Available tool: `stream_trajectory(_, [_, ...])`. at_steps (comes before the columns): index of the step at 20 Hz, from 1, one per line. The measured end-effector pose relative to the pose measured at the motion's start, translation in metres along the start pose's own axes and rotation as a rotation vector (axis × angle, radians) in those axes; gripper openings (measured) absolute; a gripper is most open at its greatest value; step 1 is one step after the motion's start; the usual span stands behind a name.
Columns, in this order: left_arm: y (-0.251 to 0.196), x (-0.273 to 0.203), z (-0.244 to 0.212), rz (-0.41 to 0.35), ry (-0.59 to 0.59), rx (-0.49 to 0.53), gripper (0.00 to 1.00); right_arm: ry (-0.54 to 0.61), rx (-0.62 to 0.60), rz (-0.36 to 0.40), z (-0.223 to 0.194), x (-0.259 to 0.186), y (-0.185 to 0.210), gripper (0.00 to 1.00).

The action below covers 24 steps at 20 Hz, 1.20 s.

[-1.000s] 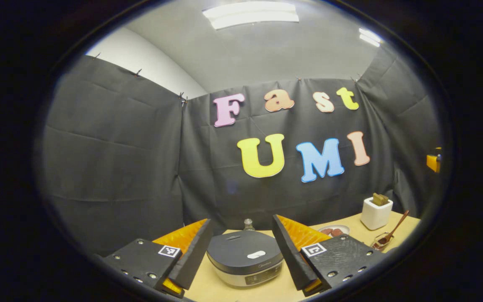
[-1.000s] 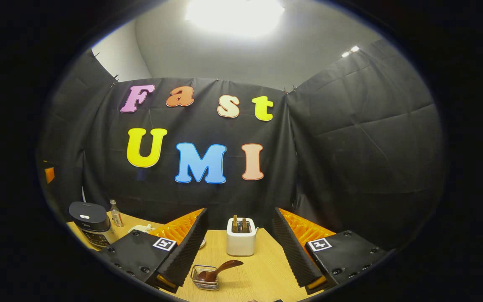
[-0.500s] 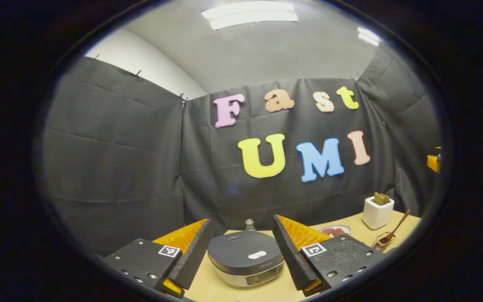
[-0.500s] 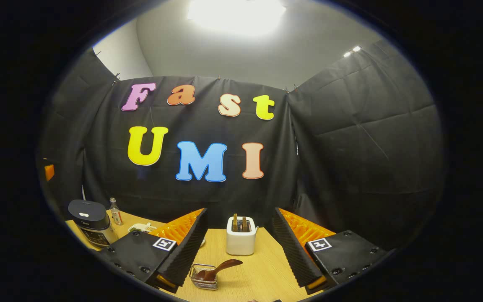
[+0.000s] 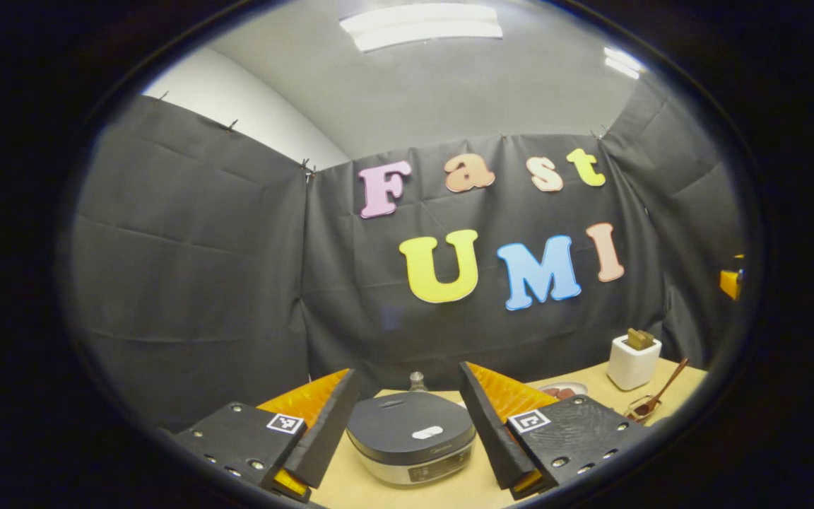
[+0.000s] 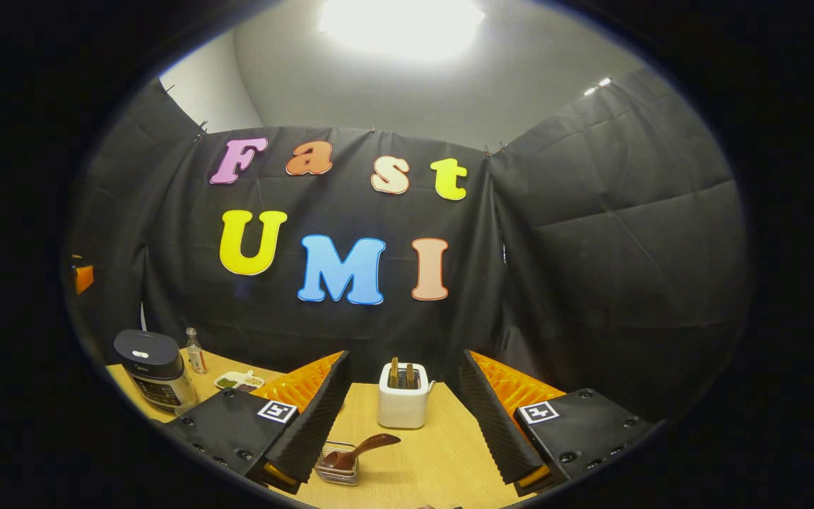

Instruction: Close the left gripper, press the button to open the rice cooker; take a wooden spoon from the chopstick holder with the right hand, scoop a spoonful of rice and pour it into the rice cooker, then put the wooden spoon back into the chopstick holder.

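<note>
The rice cooker (image 5: pixel 410 438) sat on the counter (image 6: pixel 442 452) just beyond the spread left hand-held gripper (image 5: pixel 407 417), lid down; it looked heavy and rigid, so a press on its pale button (image 5: pixel 427 432) should not shift it. To its right, the wooden spoon (image 6: pixel 357 452) lay in its wire holder (image 6: pixel 336 470) near the right hand-held gripper (image 6: pixel 403 417), also spread; it looked light, stiff and smooth, best pinched mid-handle.

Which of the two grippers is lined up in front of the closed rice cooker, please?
The left gripper: its open fingers frame the rice cooker, lid down. The right gripper faces a white toaster instead.
</note>
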<state>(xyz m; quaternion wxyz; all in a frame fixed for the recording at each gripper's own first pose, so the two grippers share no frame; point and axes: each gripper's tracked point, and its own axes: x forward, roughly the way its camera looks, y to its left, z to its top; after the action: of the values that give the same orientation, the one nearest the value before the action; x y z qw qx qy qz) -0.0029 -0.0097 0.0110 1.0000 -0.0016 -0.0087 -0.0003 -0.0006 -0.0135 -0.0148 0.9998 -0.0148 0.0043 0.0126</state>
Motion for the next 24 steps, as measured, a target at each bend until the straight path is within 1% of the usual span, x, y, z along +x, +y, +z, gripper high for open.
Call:
stream_trajectory(5, [-0.006,0.005,-0.003,0.033,0.010,0.010,0.89,-0.005,-0.003,0.047,-0.006,0.004,-0.006,0.98])
stream_trajectory(7, [-0.003,0.008,-0.002,0.057,0.004,0.009,0.75,-0.011,-0.011,0.066,-0.009,0.006,-0.007,0.98])
stream_trajectory(8, [-0.002,0.010,-0.005,0.060,0.008,0.005,0.72,-0.012,-0.016,0.072,-0.012,0.007,-0.008,0.98])
stream_trajectory(9, [-0.001,0.014,-0.008,0.063,0.013,0.002,0.72,-0.007,-0.015,0.076,-0.015,0.008,-0.007,0.98])
stream_trajectory(10, [-0.002,0.020,-0.011,0.049,0.018,-0.001,0.68,0.000,-0.007,0.083,-0.017,0.008,-0.004,0.98])
stream_trajectory(11, [0.004,0.022,-0.014,0.072,0.012,-0.002,0.68,0.005,0.001,0.089,-0.017,0.009,-0.001,0.98])
stream_trajectory(13, [0.007,0.037,-0.019,0.048,0.028,-0.014,0.36,0.006,0.006,0.090,-0.017,0.013,0.005,0.97])
stream_trajectory(14, [0.007,0.044,-0.022,0.030,0.032,-0.019,0.35,0.000,0.005,0.080,-0.016,0.015,0.005,0.98])
stream_trajectory(15, [0.007,0.053,-0.027,0.010,0.035,-0.021,0.43,-0.003,0.007,0.065,-0.014,0.016,0.006,0.98])
stream_trajectory(17, [0.007,0.069,-0.039,-0.032,0.055,-0.033,0.27,-0.013,0.024,0.045,-0.009,0.017,0.015,0.96])
stream_trajectory(18, [0.011,0.075,-0.043,-0.029,0.062,-0.036,0.18,-0.016,0.025,0.038,-0.008,0.018,0.020,0.96])
stream_trajectory(19, [0.012,0.088,-0.053,-0.044,0.071,-0.046,0.09,-0.012,0.019,0.031,-0.009,0.019,0.024,0.98])
stream_trajectory(20, [0.018,0.093,-0.059,-0.040,0.084,-0.054,0.06,-0.010,0.010,0.027,-0.010,0.020,0.028,0.98])
stream_trajectory(21, [0.014,0.099,-0.070,-0.058,0.101,-0.064,0.00,-0.010,0.002,0.023,-0.008,0.021,0.031,0.97])
stream_trajectory(22, [0.010,0.105,-0.081,-0.082,0.124,-0.081,0.01,-0.012,-0.005,0.018,-0.006,0.023,0.035,0.97])
stream_trajectory(23, [0.008,0.111,-0.093,-0.102,0.146,-0.094,0.00,-0.011,-0.011,0.013,-0.006,0.024,0.038,0.97])
stream_trajectory(24, [0.006,0.115,-0.105,-0.116,0.169,-0.099,0.01,-0.009,-0.016,0.007,-0.006,0.024,0.040,0.98])
